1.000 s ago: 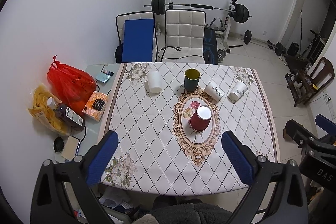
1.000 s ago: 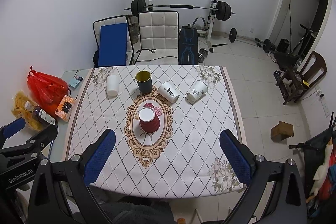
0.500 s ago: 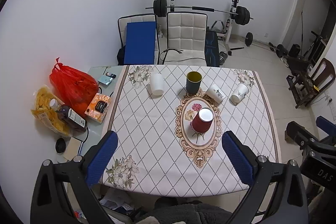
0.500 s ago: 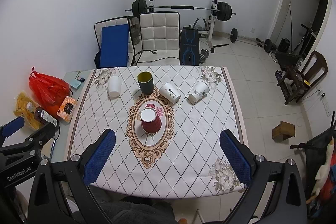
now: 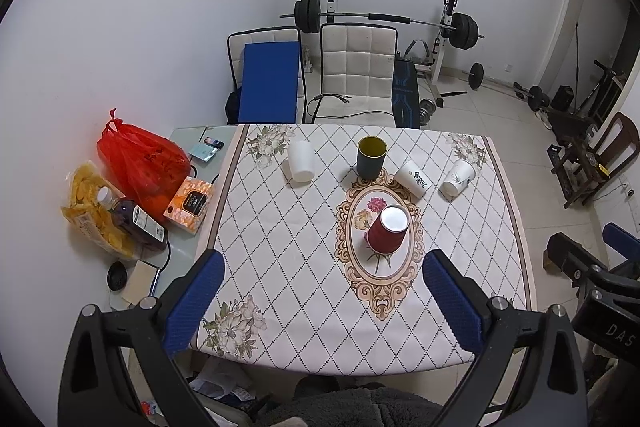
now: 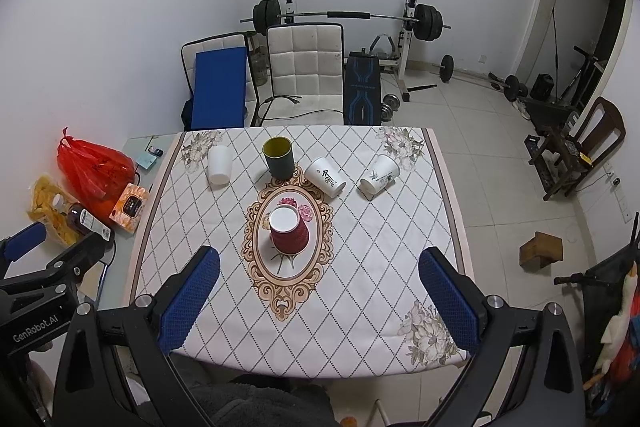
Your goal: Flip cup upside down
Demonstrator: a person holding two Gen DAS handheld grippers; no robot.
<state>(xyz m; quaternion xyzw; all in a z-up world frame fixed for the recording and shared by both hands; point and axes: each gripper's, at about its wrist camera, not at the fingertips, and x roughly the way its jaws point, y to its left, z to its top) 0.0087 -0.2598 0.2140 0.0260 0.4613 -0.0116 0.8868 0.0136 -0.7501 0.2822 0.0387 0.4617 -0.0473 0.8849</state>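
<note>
A red paper cup [image 5: 387,230] stands upside down on the oval medallion of the tablecloth, white base up; it also shows in the right wrist view [image 6: 289,230]. My left gripper [image 5: 320,301] is open and empty, high above the table's near edge. My right gripper [image 6: 318,297] is open and empty too, held at a like height. A dark green cup [image 5: 372,157] stands upright behind the red one. Two printed white cups [image 5: 413,178] [image 5: 458,177] lie on their sides at the right. A plain white cup [image 5: 301,161] stands upside down at the back left.
The table [image 5: 280,227] has a diamond-patterned cloth. On a glass side table at the left are a red bag [image 5: 140,159], a bottle [image 5: 134,219], chips and an orange box [image 5: 190,203]. Chairs [image 5: 356,75] and a barbell rack stand behind.
Both grippers have risen and drawn back a little from the table, so it looks smaller and lower. Nothing on the table has moved.
</note>
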